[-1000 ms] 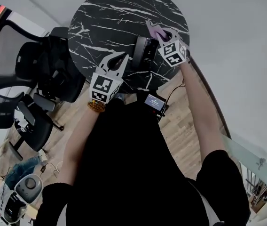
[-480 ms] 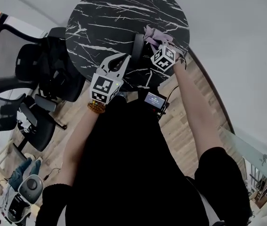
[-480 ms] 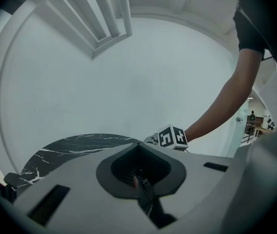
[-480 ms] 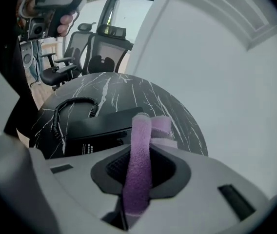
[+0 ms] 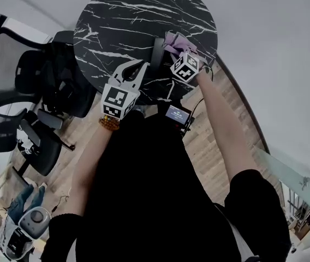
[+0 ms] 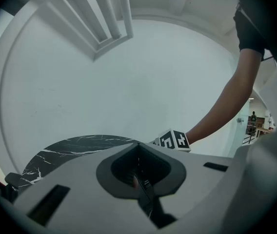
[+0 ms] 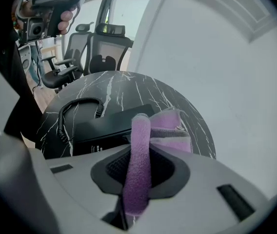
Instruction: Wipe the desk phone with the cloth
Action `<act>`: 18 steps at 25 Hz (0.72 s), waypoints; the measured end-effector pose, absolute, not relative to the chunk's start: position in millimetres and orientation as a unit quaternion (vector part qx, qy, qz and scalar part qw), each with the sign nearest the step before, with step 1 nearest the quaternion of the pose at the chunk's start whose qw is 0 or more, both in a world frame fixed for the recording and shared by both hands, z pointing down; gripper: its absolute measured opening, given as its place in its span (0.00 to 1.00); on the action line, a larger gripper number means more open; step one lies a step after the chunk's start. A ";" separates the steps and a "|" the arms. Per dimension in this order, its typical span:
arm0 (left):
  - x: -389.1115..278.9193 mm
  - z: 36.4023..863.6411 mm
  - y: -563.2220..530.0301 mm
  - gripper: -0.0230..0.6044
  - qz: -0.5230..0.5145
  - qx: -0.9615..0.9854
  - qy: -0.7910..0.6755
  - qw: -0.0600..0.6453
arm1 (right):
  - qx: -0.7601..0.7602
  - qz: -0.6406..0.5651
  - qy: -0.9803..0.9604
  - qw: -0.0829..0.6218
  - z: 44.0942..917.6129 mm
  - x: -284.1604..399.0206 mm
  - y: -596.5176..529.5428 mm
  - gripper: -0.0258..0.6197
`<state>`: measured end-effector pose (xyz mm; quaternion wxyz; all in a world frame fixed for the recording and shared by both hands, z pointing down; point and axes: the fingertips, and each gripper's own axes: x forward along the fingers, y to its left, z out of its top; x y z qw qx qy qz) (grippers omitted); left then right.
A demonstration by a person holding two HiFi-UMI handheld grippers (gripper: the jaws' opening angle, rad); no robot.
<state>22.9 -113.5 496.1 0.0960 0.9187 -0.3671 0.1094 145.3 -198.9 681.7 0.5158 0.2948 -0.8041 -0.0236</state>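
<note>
Sliding leftward since a second ago, the right gripper (image 5: 178, 52) is clamping the purple cloth (image 7: 170, 130) against the black desk phone (image 7: 111, 123) on the marble table (image 5: 127, 15), while the left gripper (image 5: 133, 70) is hovering nearby, jaws together and empty.

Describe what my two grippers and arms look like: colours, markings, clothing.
The left gripper and right gripper are both light grey plastic with tapered jaws and a dark scalloped recess at the jaw base. Each carries a white cube printed with black square markers. You wear a black short-sleeved top and a beaded bracelet on the left wrist.
</note>
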 end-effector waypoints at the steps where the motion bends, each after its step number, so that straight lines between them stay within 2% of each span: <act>1: 21.7 496.3 -113.5 0.06 0.109 0.918 -0.369 0.096 | 0.295 -0.019 -0.805 0.515 682.2 145.5 -198.5 0.13; 18: 22.4 494.0 -107.5 0.06 0.110 0.919 -0.367 0.090 | 0.294 0.026 -0.814 0.500 688.9 142.6 -180.3 0.14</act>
